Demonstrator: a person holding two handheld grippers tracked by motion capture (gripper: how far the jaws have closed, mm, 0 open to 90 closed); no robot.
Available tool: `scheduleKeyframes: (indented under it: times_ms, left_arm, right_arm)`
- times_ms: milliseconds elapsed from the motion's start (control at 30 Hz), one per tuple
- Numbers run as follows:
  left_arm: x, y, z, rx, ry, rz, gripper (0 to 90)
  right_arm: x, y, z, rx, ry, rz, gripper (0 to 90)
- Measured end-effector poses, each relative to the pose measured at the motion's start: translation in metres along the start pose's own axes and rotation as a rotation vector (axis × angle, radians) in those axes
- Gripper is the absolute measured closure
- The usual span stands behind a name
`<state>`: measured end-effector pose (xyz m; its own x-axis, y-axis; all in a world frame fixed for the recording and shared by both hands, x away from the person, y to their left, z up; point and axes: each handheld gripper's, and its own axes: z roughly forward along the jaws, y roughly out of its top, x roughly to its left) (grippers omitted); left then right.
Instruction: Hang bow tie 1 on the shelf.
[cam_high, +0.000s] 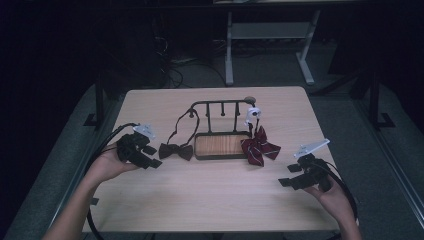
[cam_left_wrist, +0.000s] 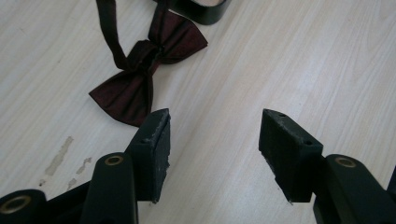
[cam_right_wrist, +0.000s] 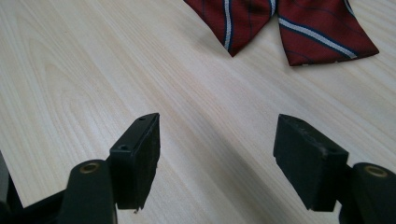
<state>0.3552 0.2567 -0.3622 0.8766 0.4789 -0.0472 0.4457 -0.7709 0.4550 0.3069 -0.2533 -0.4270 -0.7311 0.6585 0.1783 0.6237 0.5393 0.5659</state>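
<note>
Your left gripper (cam_high: 152, 156) left of frame centre, jaws apart, empty, just beside dark bow tie (cam_high: 175, 151). Your right gripper (cam_high: 289, 176) lower right, jaws wide, empty; striped bow tie (cam_high: 259, 148) right of centre.

The right gripper (cam_right_wrist: 217, 154) hangs low over the pale wooden table (cam_right_wrist: 93, 70), its 2 black jaws rising from the near edge and standing wide apart with bare tabletop between them. At the far right lies a red striped bow tie (cam_right_wrist: 299, 23), its 2 lobes flat on the wood, well apart from the jaws.
</note>
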Motion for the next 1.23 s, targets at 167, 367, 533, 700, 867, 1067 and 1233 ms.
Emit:
scheduleKeyframes:
  times_ms: [167, 367, 533, 700, 867, 1067, 1233]
  left_arm:
    - [-0.005, -0.004, 0.005, -0.002, 0.0, 0.004, 42.4]
    - [-0.008, -0.009, 0.006, -0.012, 0.007, 0.009, 41.2]
    - [-0.011, -0.015, 0.009, -0.01, 0.018, 0.017, 40.6]
    - [-0.016, -0.021, 0.012, -0.024, 0.025, 0.017, 39.5]
    - [-0.022, -0.025, 0.014, -0.048, 0.033, 0.02, 38.0]
    - [-0.03, -0.031, 0.018, -0.069, 0.042, 0.016, 36.8]
    - [-0.038, -0.035, 0.025, -0.078, 0.046, 0.018, 36.8]
  right_arm:
    - [0.0, 0.0, 0.0, 0.0, 0.0, 0.002, 31.3]
    - [0.0, 0.0, -0.001, 0.001, -0.002, 0.005, 31.3]
    - [0.0, -0.001, -0.001, 0.002, -0.001, 0.006, 31.3]
    - [0.0, -0.001, 0.001, 0.005, -0.001, 0.009, 31.3]
    - [0.0, -0.001, 0.001, 0.009, -0.001, 0.004, 31.3]
    - [0.0, -0.001, 0.002, 0.011, 0.001, 0.004, 31.3]
    - [-0.001, -0.001, 0.002, 0.007, 0.003, 0.01, 31.3]
